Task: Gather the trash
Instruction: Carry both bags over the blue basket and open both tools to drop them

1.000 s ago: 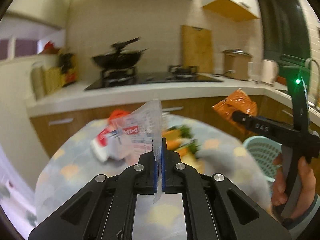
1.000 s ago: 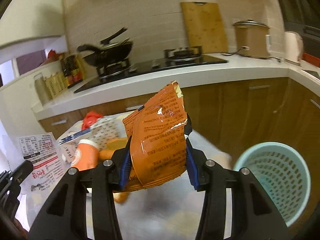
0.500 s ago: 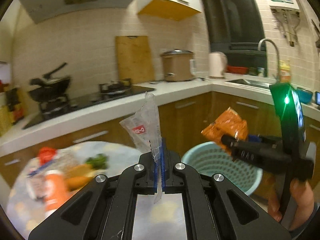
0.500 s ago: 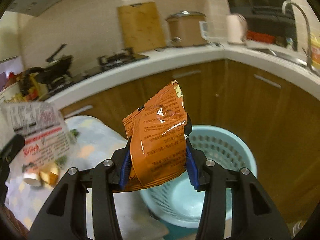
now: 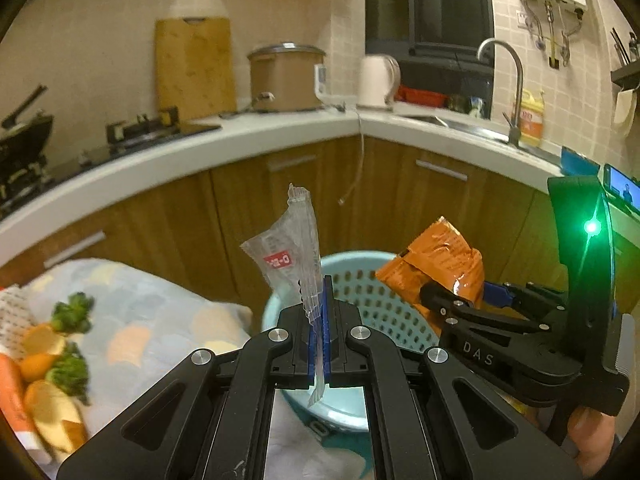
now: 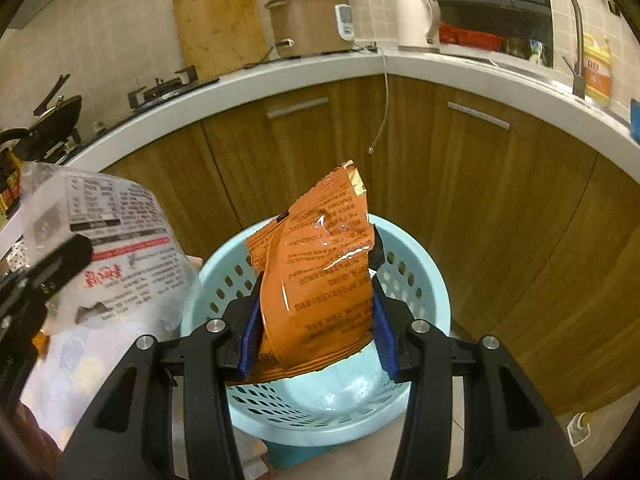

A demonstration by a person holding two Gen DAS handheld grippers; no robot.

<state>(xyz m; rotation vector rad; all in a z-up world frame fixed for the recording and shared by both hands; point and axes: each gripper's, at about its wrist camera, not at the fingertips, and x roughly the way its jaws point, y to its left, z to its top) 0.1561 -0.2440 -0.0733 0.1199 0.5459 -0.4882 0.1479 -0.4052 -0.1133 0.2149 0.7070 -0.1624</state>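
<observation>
Hovering over the rim of the blue basket [image 6: 434, 280], an orange packet [image 6: 320, 280] is clamped in the right gripper [image 6: 316, 320] and a clear wrapper [image 5: 294, 256] in the left gripper [image 5: 319, 344], so release is called for next.

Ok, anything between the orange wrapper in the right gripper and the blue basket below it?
Nothing. In the right wrist view the orange wrapper, clamped in the right gripper, hangs over the open blue basket; only air and the basket's bare floor show beneath.
</observation>
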